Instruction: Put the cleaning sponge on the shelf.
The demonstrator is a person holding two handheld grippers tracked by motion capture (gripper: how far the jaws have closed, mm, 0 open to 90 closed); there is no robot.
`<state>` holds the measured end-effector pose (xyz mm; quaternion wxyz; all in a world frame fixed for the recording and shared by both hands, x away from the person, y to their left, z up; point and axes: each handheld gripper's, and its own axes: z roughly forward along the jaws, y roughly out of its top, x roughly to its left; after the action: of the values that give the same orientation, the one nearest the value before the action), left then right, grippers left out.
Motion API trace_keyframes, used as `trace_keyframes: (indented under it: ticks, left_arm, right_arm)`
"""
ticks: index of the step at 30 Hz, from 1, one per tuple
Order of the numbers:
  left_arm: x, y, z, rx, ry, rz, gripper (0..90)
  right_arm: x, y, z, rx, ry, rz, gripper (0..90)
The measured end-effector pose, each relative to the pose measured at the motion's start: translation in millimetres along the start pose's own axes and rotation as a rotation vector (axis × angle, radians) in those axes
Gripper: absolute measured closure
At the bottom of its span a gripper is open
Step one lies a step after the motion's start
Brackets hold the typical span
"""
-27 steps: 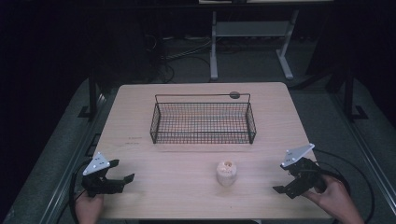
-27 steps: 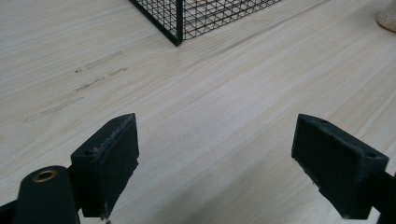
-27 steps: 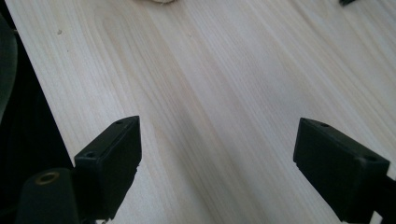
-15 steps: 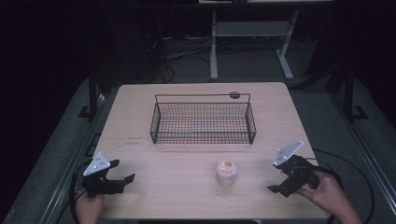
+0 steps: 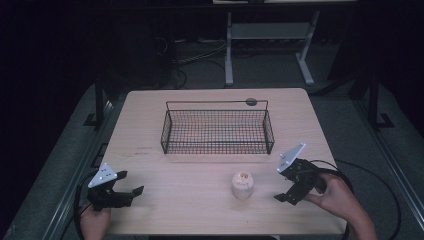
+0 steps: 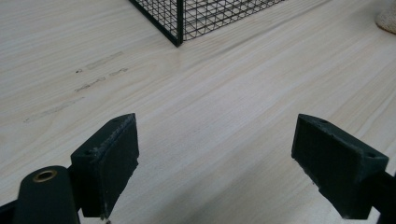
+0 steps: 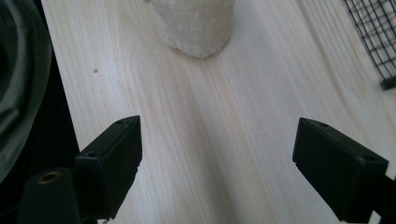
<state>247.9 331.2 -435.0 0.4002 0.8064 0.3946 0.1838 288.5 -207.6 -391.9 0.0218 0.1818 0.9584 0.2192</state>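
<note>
In the high view, a pale, cream-coloured, rough-textured lump [image 5: 242,185] with a darker hollow in its top stands on the light wood counter [image 5: 200,210], low and a little right of centre in the frame. What exactly it is cannot be told. It rests on the bare wood, apart from everything else.

The right tongs [image 5: 289,184] sit in the lower right of the frame, held in a hand [image 5: 336,196], and point toward the lump from its right side, near it but not touching. Their jaws are spread wide with nothing between them. In the right gripper view the two black jaws stand far apart over bare wood, and the base of the lump [image 7: 195,25] shows at the top centre, well ahead of the tips.

The left tongs [image 5: 127,186] lie in the lower left of the high view, held in the other hand [image 5: 94,222], well apart from the lump. They too are released: the left gripper view shows both jaws wide apart above empty wood grain.

A black wire basket [image 5: 218,131] stands at the centre of the counter, above the lump in the frame; its corner [image 6: 180,28] appears at the top of the left gripper view.
</note>
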Motion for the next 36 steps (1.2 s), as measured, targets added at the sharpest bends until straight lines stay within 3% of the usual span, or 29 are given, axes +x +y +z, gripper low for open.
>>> trace_keyframes:
  ticks: [9,17,36]
  left_arm:
    - [0.7,-1.4,-3.0,-0.003,0.006,-0.003,13.7]
    - [1.9,-2.6,-3.3,-0.004,0.006,-0.010,13.7]
    - [1.9,-1.7,-3.7,-0.009,0.000,-0.008,13.7]
  right_arm:
    - [-0.1,29.7,6.2,0.030,0.055,-0.071,15.3]
    - [-2.4,49.7,13.9,0.050,0.092,-0.090,15.0]
    - [6.4,93.1,33.2,0.094,0.120,-0.175,15.4]
